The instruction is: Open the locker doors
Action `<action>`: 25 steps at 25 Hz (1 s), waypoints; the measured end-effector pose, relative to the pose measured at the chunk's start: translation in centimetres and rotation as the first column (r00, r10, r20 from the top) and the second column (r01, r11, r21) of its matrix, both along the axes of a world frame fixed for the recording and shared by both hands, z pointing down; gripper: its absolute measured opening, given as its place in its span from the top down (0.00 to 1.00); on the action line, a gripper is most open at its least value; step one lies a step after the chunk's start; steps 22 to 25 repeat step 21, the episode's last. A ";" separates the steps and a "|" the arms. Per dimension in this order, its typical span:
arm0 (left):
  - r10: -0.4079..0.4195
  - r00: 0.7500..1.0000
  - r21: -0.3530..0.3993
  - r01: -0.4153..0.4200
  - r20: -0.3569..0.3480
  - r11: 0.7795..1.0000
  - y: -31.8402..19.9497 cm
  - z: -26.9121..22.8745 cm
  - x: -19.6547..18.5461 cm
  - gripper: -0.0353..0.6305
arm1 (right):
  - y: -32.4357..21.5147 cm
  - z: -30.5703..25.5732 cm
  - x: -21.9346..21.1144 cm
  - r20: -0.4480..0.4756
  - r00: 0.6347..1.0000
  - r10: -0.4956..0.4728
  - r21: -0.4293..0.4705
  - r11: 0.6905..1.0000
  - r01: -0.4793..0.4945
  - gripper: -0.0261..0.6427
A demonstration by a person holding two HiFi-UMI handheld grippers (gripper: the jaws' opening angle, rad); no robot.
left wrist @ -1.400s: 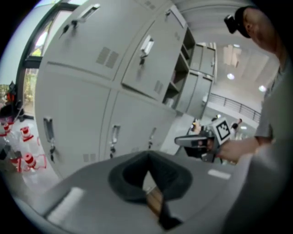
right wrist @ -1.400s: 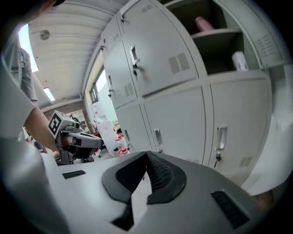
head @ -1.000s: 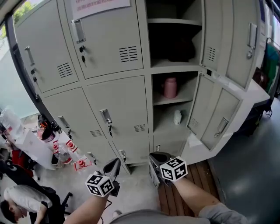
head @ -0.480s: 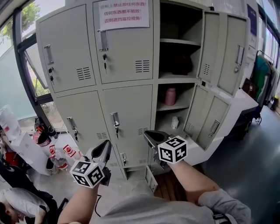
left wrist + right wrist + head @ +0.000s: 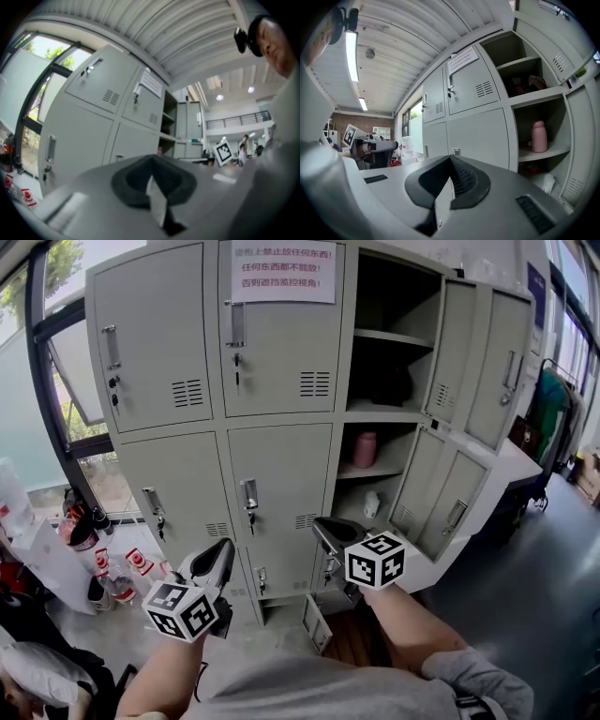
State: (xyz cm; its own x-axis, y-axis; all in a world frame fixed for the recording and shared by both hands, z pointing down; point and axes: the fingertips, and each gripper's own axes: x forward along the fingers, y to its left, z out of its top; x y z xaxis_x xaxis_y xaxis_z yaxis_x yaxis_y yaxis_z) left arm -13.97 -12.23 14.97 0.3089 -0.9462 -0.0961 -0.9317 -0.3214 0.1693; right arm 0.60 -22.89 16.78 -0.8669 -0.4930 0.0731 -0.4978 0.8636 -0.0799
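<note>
A grey locker bank [image 5: 281,381] stands in front of me. The left and middle columns are closed, each door with a handle and key, such as the middle door [image 5: 248,493]. The right column's upper doors [image 5: 469,352] and lower doors [image 5: 441,498] hang open to the right. Its shelves hold a pink bottle [image 5: 366,448] and a small white object [image 5: 372,505]. My left gripper [image 5: 219,559] is shut and empty, low before the left columns and apart from them. My right gripper [image 5: 328,527] is shut and empty, in front of the open column's lower part, touching nothing. The pink bottle [image 5: 539,137] also shows in the right gripper view.
A paper notice [image 5: 284,270] hangs on the top middle door. A small bottom door [image 5: 314,622] stands ajar near the floor. Bottles and bags [image 5: 94,559] clutter the floor at left, beside a seated person [image 5: 28,671]. A clothes rack [image 5: 553,418] stands at far right.
The head view has tilted up, and the lockers now stand upright and fuller in frame. Both grippers stay shut and sit a little higher against the lockers.
</note>
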 end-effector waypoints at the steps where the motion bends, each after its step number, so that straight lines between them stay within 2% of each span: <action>1: 0.002 1.000 0.002 -0.002 -0.001 1.000 0.1 0.0 0.0 0.94 | 0.0 0.1 -0.1 -0.003 1.000 -0.001 0.000 1.000 0.001 0.95; 25: 0.002 0.999 -0.018 -0.002 -0.034 1.000 1.8 0.8 1.0 0.94 | 1.4 1.3 0.1 -0.007 1.000 -0.021 -0.006 1.000 0.021 0.95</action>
